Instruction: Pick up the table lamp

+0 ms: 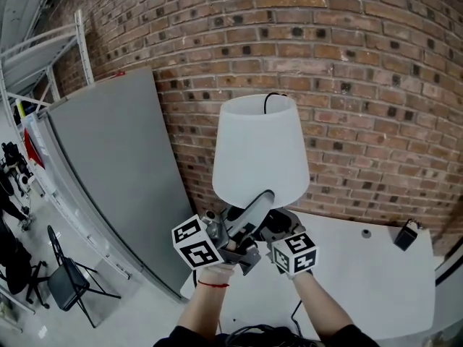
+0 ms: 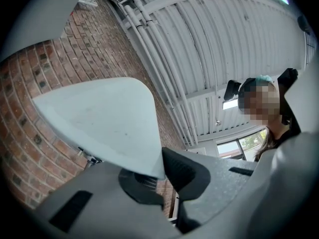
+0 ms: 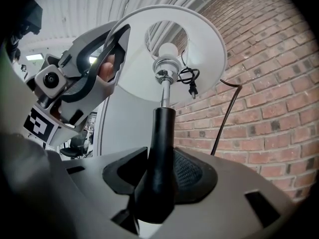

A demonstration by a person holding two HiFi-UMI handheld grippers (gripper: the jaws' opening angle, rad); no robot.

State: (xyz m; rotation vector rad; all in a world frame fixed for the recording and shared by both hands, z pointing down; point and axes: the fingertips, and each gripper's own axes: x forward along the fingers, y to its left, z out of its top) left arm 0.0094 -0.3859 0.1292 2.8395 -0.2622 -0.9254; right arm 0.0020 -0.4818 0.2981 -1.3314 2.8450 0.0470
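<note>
Head view: table lamp [image 1: 259, 150] upright, held in both grippers over the left end of the white bench [image 1: 376, 273], close to the brick wall [image 1: 376, 85]. Right gripper view: right gripper [image 3: 159, 176] jaws clamped on the black stem [image 3: 160, 148], parted only by its width. Left gripper view: left gripper [image 2: 160, 173] jaws pinched on the lower rim of the white shade [image 2: 99, 118]. Cord [image 3: 227, 116] hangs beside the wall. Grey panel [image 1: 116, 157] leans at left; bench surface at right lies open.
</note>
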